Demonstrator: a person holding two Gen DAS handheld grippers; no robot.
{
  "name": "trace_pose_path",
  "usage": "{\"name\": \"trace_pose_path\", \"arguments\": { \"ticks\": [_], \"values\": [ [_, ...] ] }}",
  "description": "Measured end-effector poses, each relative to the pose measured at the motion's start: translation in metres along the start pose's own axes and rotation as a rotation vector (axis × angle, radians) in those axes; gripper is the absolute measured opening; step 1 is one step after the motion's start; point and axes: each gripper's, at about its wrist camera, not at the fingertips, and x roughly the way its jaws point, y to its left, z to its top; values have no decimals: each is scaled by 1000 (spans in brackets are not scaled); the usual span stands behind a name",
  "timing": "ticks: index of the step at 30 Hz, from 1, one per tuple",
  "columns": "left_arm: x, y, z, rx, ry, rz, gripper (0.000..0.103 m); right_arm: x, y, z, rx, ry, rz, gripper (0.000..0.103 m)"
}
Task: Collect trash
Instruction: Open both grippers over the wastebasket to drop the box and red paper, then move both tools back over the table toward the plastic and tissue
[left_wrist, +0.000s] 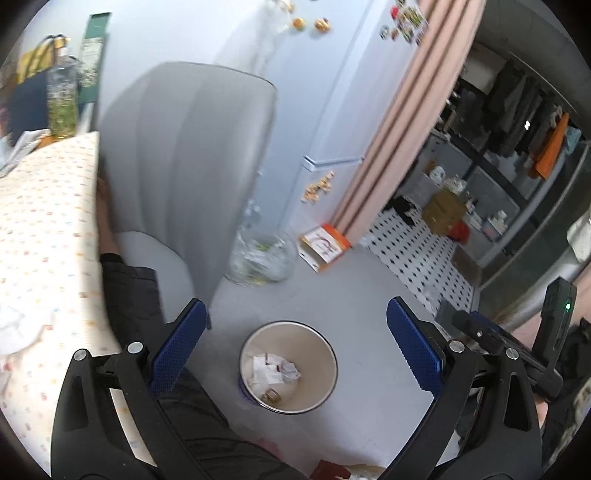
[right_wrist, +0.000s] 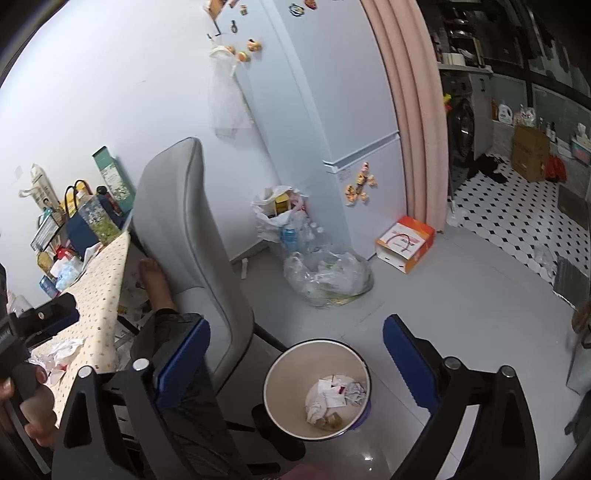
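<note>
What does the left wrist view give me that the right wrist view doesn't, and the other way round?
Only the left wrist view shows the right gripper's black body at its right edge. Only the right wrist view shows the white plastic bag of rubbish beside the fridge and crumpled paper on the dotted tablecloth. Both show the round beige bin holding crumpled paper, the grey chair and open jaws.

No legible text from either wrist camera. I can see printing on the orange-and-white box (right_wrist: 405, 242) right of centre in the right wrist frame, on the floor by the fridge, but only a red curved graphic resolves, no letters. The tall green carton (right_wrist: 112, 179) at middle left carries a pattern and marks too small to read. Fridge magnets (right_wrist: 360, 184) near centre show no words I can make out.
</note>
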Motion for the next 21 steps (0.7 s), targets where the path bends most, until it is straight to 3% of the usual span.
{"name": "trace_pose_path", "arguments": {
  "ticks": [9, 21],
  "values": [
    [-42, 37, 4, -42, -92, 33, 97, -5, 41, 7, -53, -3, 28, 95],
    [-105, 115, -13, -148, -192, 103, 97, -12, 138, 7, -178, -13, 99, 95]
  ]
}}
